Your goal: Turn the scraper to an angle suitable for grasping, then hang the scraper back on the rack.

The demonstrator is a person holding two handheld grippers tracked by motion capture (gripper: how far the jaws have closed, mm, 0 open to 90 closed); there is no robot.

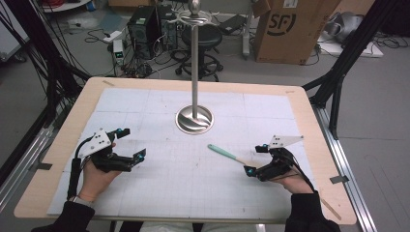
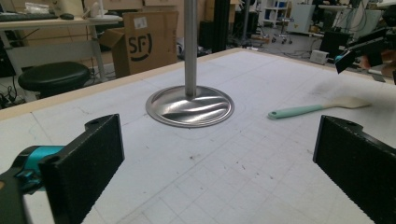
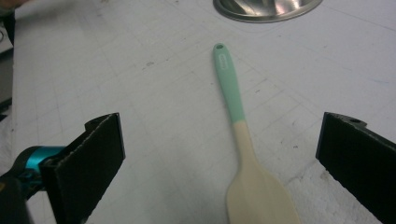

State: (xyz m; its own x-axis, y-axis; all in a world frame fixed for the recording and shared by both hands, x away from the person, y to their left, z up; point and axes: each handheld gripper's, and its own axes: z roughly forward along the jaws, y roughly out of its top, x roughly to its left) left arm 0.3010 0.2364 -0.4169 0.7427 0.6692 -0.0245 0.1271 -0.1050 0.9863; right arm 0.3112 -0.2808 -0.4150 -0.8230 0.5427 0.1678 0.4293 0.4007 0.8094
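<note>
Two tools rest low over the white gridded mat on the desk [image 1: 58, 145], one in each of the person's hands. At the left, the left tool [image 1: 131, 143] sits near the mat's left edge, its jaws spread wide with nothing between them; in the left gripper view they frame bare mat, pointing across toward the middle of the desk. Further along, just past the centre and toward the far side, stands a steel stand [image 1: 194, 119], a round shiny base with a tall upright pole rising from it. To the right of that base and a little nearer the person lies a spatula [image 1: 227, 153], flat on the mat, its mint-green handle pointing up toward the stand and its pale wooden blade toward the right hand. The green end lies near the base, not touching it. At the right, the right tool [image 1: 255, 160] sits just at the blade end, its jaws spread as far apart as the left one's. In the right gripper view the spatula [image 3: 243, 154] lies between the two black jaws, neither of which touches it.
</note>
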